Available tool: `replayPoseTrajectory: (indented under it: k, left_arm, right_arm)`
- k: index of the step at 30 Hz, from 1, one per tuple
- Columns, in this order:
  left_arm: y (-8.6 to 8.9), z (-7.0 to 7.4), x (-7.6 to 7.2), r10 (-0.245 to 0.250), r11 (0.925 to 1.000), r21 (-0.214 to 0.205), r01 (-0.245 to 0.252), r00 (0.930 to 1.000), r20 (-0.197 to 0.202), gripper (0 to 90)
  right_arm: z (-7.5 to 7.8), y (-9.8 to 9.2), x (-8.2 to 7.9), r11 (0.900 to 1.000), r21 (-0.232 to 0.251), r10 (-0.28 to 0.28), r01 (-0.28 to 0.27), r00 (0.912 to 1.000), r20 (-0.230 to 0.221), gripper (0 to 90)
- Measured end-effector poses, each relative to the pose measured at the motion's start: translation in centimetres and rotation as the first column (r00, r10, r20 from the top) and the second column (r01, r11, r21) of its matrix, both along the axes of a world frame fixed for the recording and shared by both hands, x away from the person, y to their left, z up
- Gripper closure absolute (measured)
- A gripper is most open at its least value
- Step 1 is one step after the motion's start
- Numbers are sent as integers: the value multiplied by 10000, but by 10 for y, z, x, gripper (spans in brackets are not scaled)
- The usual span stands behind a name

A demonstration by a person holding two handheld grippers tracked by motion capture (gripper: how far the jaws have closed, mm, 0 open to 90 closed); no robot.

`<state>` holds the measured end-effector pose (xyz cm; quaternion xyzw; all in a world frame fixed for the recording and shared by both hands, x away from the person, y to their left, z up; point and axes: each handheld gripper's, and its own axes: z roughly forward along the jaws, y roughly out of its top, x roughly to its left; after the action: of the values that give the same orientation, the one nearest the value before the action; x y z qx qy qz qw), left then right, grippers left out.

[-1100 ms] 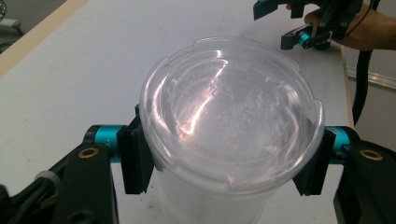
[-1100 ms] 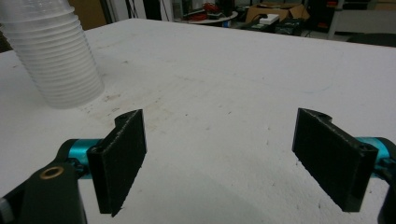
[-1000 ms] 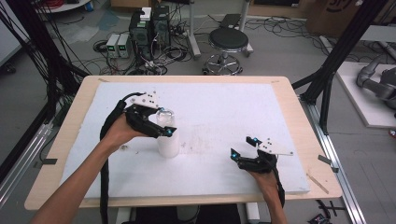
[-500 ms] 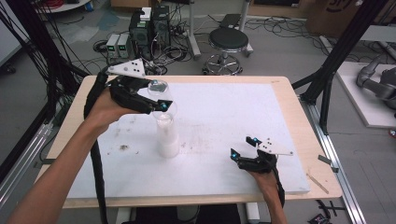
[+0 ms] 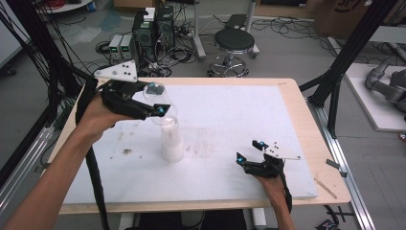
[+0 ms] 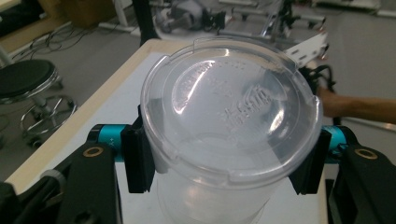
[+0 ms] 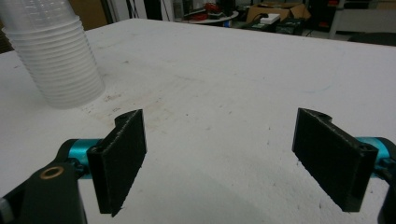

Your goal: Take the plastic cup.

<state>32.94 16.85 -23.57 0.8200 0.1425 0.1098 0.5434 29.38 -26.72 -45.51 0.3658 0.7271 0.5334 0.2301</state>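
A clear plastic cup [image 5: 158, 94] hangs tilted above the table, and my left gripper [image 5: 156, 99] is shut on it. In the left gripper view the cup [image 6: 231, 116] sits between both black pads [image 6: 137, 161], its base turned toward the camera. Just below it a stack of clear cups [image 5: 171, 139] stands upside down on the white board [image 5: 230, 110]. The stack [image 7: 56, 56] also appears at the far left of the right gripper view. My right gripper [image 5: 247, 150] rests low on the board at the front right. It [image 7: 219, 158] is open, with nothing between its pads.
The white board lies on a wooden table [image 5: 306, 115]. Brown smudges [image 5: 127, 151] mark the board left of the stack. A black stool [image 5: 234, 40] and computer boxes [image 5: 153, 28] stand on the floor behind. A black frame post [image 5: 344, 62] rises at the right.
My left gripper has risen and drifted left and back, lifting one cup off the top of the stack. The right gripper has stayed put.
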Motion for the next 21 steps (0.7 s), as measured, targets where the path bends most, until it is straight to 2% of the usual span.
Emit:
replayPoseTrajectory:
  k: [1, 3, 5, 6, 7, 9, 11, 12, 13, 15, 16, 19, 20, 21]
  left_arm:
    - [4, -4, -11, -134, 9998, -142, 135, 9999, 81, 372]
    - [7, -10, -21, -159, 9994, -310, 161, 9998, 76, 372]
    - [8, -12, -25, -163, 9991, -389, 167, 9998, 102, 372]
    - [9, -19, -34, -215, 9971, -728, 220, 9997, 88, 372]
    - [10, -23, -38, -230, 9965, -806, 234, 9997, 65, 372]
    - [9, -28, -42, -240, 9961, -848, 244, 9997, 58, 372]
    - [6, -42, -51, -304, 9957, -878, 305, 9995, 19, 372]
    - [6, -42, -51, -304, 9957, -878, 305, 9995, 19, 372]
    - [4, -51, -55, -407, 9925, -1156, 402, 9992, -17, 373]
    - [2, -56, -57, -496, 9911, -1240, 487, 9988, -37, 372]
    - [-2, -64, -60, -565, 9900, -1295, 558, 9984, -18, 372]
    - [-8, -78, -63, -702, 9872, -1436, 692, 9975, -16, 372]
    - [-8, -78, -63, -702, 9872, -1436, 692, 9975, -16, 372]
    - [-11, -87, -63, -830, 9855, -1485, 820, 9965, -9, 373]
  right_arm:
    - [0, 0, 1, 10000, 53, 40, -38, 9998, -210, 177]
    - [0, -1, 2, 10000, 71, 30, -27, 9996, -291, 177]
    - [0, 0, 1, 10000, 67, -44, 45, 9998, -178, 177]
    - [0, 0, 0, 10000, 32, -37, 38, 9999, -104, 177]
    - [0, 0, 0, 10000, 56, -57, 58, 10000, -57, 177]
    - [0, 0, -1, 10000, 16, -57, 57, 10000, 33, 177]
    - [0, 0, -1, 9999, 99, -61, 61, 10000, -23, 177]
    - [0, 0, -1, 9999, 99, -61, 61, 10000, -23, 177]
    - [0, -1, 0, 9999, 121, -69, 70, 9999, -87, 177]
    - [0, -1, 0, 9999, 120, -41, 42, 10000, -77, 177]
    - [0, -1, 0, 9999, 100, -42, 42, 10000, -42, 177]
    - [0, -1, -1, 9999, 118, -43, 43, 10000, -2, 177]
    - [0, -1, -1, 9999, 118, -43, 43, 10000, -2, 177]
    - [0, -1, -1, 9998, 170, -48, 49, 10000, -65, 177]
